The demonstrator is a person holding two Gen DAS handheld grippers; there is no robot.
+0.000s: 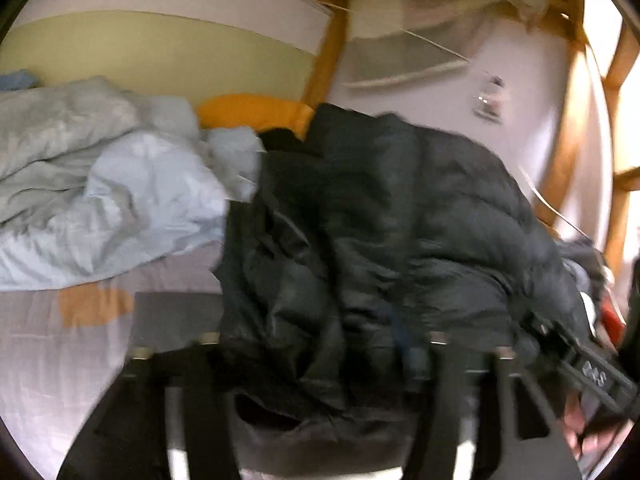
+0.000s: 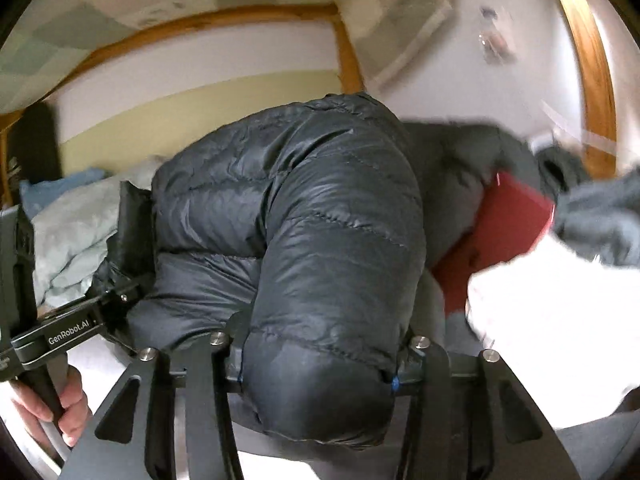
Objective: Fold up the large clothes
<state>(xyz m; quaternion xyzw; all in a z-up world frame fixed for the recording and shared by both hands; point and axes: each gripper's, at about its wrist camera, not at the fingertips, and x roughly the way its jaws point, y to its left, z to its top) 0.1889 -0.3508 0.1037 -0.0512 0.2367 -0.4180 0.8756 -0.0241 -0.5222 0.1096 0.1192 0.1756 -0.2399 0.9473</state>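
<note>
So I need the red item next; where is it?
In the right wrist view, right of centre: the red item lies tucked between the black puffer jacket and white cloth.

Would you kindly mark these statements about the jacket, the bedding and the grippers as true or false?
1. The jacket is dark and quilted. True.
2. The right gripper has a padded part of the jacket between its fingers. True.
3. The crumpled bedding is bright red. False: it is pale blue and grey; the red thing is a flat item behind the jacket.
4. The jacket lies neatly folded flat. False: it is bunched up and held aloft over the bed.
5. A hand holds the left gripper by its handle. True.
6. The bed frame is metal. False: the frame is wooden.
</note>
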